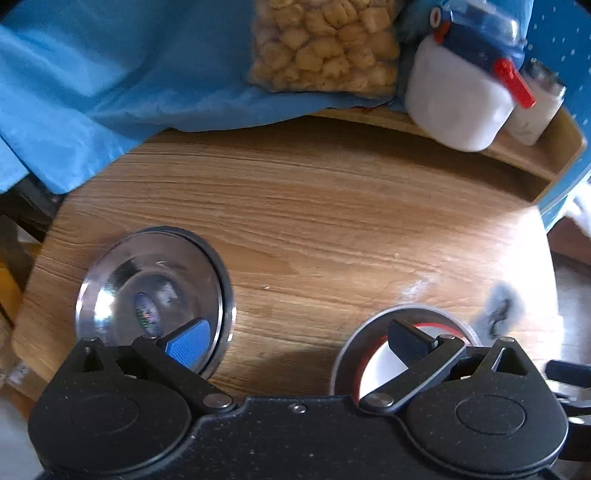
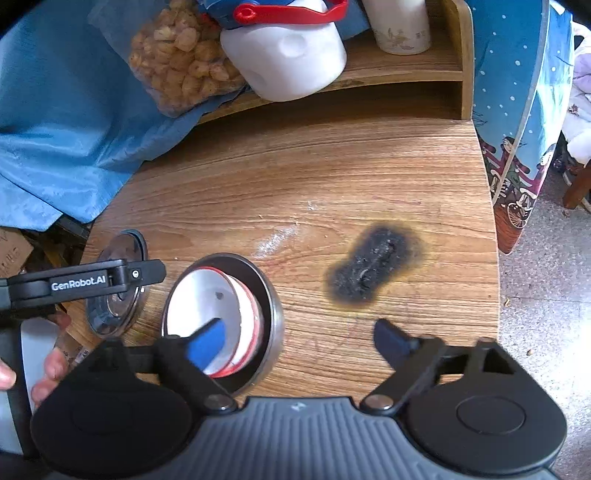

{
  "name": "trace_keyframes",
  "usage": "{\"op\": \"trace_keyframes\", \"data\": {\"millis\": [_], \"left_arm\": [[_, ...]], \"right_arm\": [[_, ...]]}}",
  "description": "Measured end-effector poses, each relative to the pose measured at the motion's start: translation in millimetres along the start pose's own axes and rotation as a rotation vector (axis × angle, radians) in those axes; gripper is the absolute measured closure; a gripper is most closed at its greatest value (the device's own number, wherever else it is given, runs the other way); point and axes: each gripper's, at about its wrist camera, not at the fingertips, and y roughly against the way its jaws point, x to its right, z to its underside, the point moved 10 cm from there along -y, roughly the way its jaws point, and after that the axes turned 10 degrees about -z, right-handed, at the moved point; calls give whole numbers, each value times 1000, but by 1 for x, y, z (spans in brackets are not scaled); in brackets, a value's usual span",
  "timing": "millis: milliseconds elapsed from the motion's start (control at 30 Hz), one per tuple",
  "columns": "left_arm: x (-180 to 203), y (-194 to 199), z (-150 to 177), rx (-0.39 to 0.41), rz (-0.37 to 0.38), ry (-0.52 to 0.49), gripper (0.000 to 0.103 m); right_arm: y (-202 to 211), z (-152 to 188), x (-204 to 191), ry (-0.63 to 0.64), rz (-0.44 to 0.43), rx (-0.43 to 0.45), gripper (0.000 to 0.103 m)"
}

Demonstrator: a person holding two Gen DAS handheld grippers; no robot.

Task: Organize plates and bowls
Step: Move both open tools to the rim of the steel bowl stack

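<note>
A shallow steel plate lies on the wooden table at the left. To its right stands a steel bowl with a white, red-rimmed bowl tilted inside it. My left gripper is open above the bare wood between them, one finger over each dish, gripping nothing. In the right wrist view the steel bowl holds the white bowl, and the steel plate lies further left. My right gripper is open, its left finger over the white bowl and its right finger over bare wood.
A black burn mark scars the table right of the bowls. At the back a raised shelf carries a white container, a bag of snacks and a jar. Blue cloth drapes the left. The table edge curves at the right.
</note>
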Motion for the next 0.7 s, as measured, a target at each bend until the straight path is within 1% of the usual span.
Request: {"op": "trace_keyframes", "data": {"millis": [67, 133, 200, 300, 533, 700], "left_arm": [[-1, -1, 3, -3, -4, 10, 1], [-2, 1, 7, -3, 7, 34, 1], [-1, 2, 10, -1, 13, 55, 1], [0, 6, 16, 1, 2, 65, 1], [-18, 9, 36, -15, -101, 134, 1], [-32, 12, 57, -45, -136, 170, 1]], "right_arm": [[2, 1, 3, 6, 5, -1, 5], [4, 3, 7, 12, 9, -3, 1], [7, 5, 10, 17, 14, -4, 1], [9, 7, 15, 27, 27, -3, 0], [11, 11, 31, 48, 95, -12, 0], [7, 14, 35, 61, 125, 8, 0]]}}
